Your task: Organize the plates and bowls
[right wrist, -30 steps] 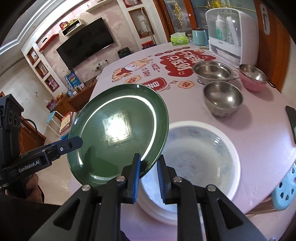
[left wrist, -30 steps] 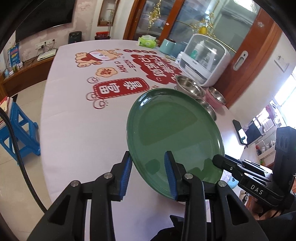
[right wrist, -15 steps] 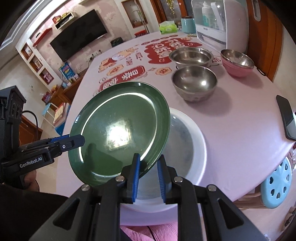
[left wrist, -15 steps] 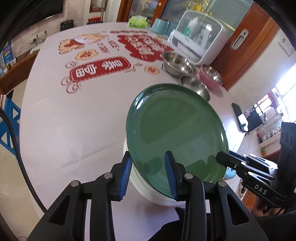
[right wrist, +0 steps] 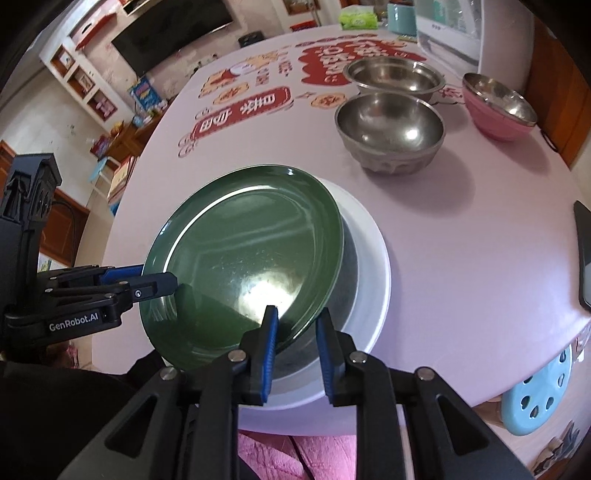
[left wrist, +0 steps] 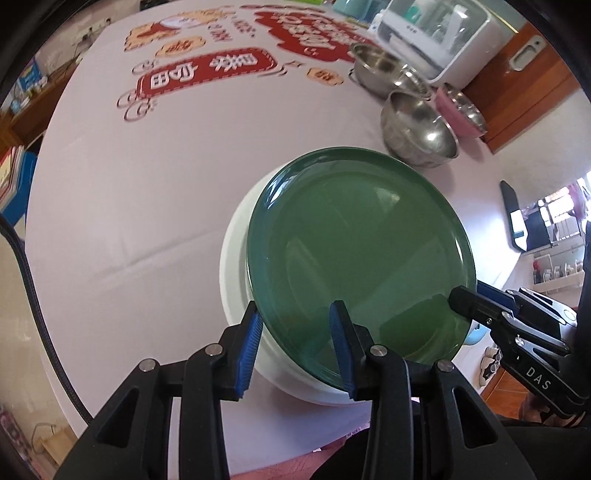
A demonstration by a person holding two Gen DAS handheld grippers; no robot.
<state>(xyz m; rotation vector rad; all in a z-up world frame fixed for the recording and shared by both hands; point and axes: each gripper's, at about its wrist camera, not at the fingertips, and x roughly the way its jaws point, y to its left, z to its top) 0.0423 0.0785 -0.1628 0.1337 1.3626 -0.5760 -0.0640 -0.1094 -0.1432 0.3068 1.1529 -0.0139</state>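
Lowered since a second ago, the green plate (left wrist: 360, 254) now hangs tilted just over the white bowl (right wrist: 373, 258), covering most of it, where before it was held higher above the cloth. Its near rim sits between the blue pads of the left gripper (left wrist: 295, 332), whose jaws stand narrow around that rim. The right gripper (right wrist: 295, 334) straddles the opposite rim; its jaws are opening, the plate edge between them with a gap on the outer side.

Both dishes sit close to the near edge of a round table (left wrist: 147, 184) under a pale pink cloth printed with red banners. Beyond the plate stand a steel bowl (right wrist: 389, 131), a wider steel basin (right wrist: 393, 75) and a pink bowl (right wrist: 496, 105), all well apart from the white bowl. A dark phone (left wrist: 511, 210) lies near the right rim. Left of the plate the cloth runs bare to the table's edge. Past the table are a television (right wrist: 173, 31), wall shelves and a blue stool (right wrist: 539, 397).
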